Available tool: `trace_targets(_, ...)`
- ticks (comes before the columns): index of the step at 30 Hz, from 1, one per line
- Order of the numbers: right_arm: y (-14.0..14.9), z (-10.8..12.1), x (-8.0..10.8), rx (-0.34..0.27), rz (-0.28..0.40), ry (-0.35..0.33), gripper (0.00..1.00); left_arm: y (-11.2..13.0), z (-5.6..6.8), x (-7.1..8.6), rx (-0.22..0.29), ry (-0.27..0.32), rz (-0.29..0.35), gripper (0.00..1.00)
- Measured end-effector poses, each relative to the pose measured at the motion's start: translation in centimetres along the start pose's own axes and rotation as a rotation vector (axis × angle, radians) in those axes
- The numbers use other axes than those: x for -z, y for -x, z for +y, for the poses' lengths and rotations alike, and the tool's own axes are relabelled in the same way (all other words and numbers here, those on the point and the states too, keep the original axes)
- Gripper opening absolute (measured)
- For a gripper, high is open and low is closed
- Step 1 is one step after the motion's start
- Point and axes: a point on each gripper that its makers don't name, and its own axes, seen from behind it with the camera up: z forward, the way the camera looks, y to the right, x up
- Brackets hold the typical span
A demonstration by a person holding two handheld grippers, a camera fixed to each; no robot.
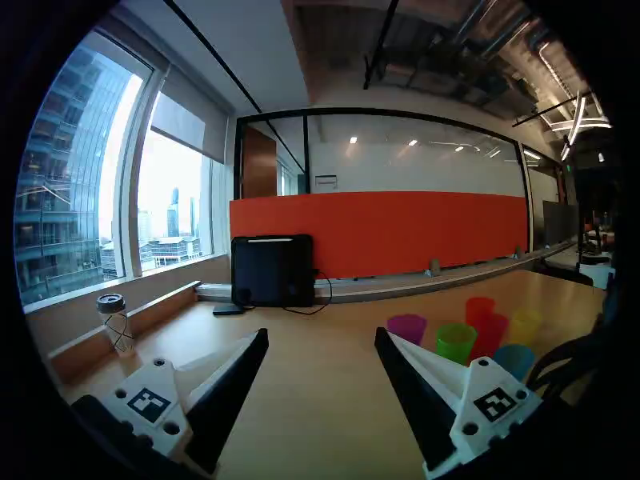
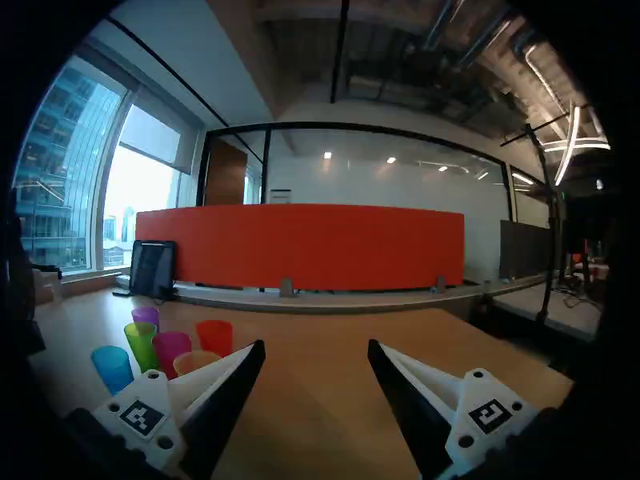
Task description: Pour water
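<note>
Several coloured plastic cups stand grouped on the wooden table. In the left gripper view the purple cup (image 1: 407, 327), green cup (image 1: 455, 341), red cups (image 1: 485, 322), yellow cup (image 1: 526, 326) and blue cup (image 1: 514, 361) sit ahead to the right of my left gripper (image 1: 321, 344), which is open and holds nothing. In the right gripper view the same cluster lies to the left: blue cup (image 2: 111, 367), green cup (image 2: 141, 342), magenta cup (image 2: 171, 352), red cup (image 2: 214, 337), orange cup (image 2: 194, 362). My right gripper (image 2: 315, 354) is open with nothing between its fingers.
A dark monitor (image 1: 272, 270) leans at the table's far edge before an orange partition (image 1: 376, 232). A lidded clear cup (image 1: 114, 320) stands on the window ledge at left. Bare wooden tabletop (image 2: 336, 352) stretches ahead. Another desk (image 2: 552, 300) lies to the right.
</note>
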Motion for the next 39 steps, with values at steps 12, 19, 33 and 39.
trace_targets(12, -6.6, 2.0, -0.9, -0.009, -0.001, -0.015, 1.00, -5.1, 1.2, -1.4, 0.020, 0.050, -0.005, 0.99)
trace_targets(19, -10.7, 2.4, -1.8, -0.015, -0.004, -0.034, 1.00, -8.3, 1.4, -1.8, 0.038, 0.076, -0.018, 0.99)
trace_targets(33, -17.1, 0.6, -3.4, -0.034, -0.002, -0.100, 1.00, -15.1, 1.7, -2.7, 0.018, 0.148, 0.002, 0.99)
trace_targets(39, -17.2, -1.1, -3.5, -0.032, -0.016, -0.166, 1.00, -15.6, 2.7, -2.9, 0.011, 0.207, -0.004, 0.99)
